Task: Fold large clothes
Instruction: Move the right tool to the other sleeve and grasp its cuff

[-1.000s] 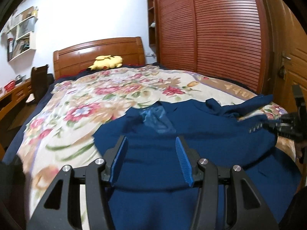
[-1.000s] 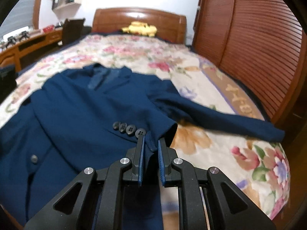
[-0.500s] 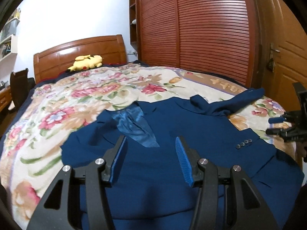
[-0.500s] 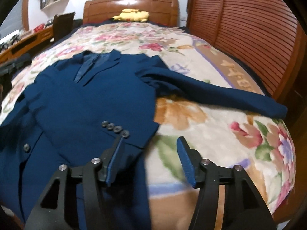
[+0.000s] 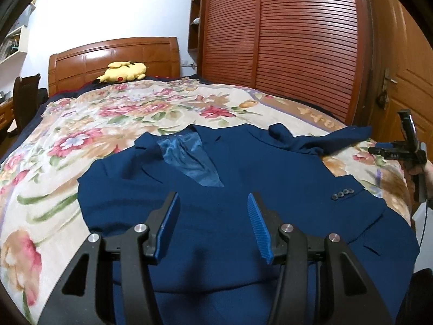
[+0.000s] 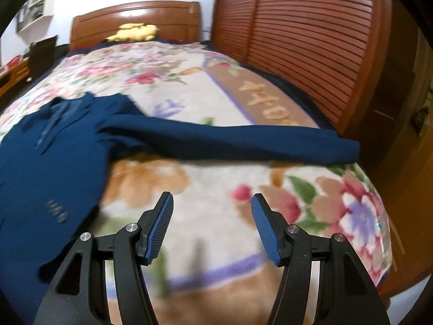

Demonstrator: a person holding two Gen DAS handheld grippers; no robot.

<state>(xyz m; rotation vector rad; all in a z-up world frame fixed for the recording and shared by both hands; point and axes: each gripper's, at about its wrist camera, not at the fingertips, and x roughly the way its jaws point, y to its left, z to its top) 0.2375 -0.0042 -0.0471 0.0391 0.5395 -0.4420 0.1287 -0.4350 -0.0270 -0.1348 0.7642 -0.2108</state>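
A navy blue suit jacket (image 5: 243,189) lies face up on the floral bedspread (image 5: 81,124), collar toward the headboard, shiny lining showing at the neck. One sleeve with cuff buttons (image 5: 343,193) is folded across its front. The other sleeve (image 6: 230,140) stretches out to the right across the bed. My left gripper (image 5: 213,205) is open and empty above the jacket's lower front. My right gripper (image 6: 212,205) is open and empty above bare bedspread, to the right of the jacket (image 6: 40,162); it also shows at the right edge of the left wrist view (image 5: 400,151).
A yellow plush toy (image 5: 123,71) lies by the wooden headboard (image 5: 113,57). A slatted wooden wardrobe (image 5: 284,40) runs along the bed's right side, with a door (image 5: 400,81) beyond it. A chair (image 5: 24,100) and desk stand on the left.
My right gripper opened and let go of the buttoned sleeve cuff on the jacket's front, then swung right toward the outstretched sleeve. My left gripper stayed open and turned rightward over the jacket.
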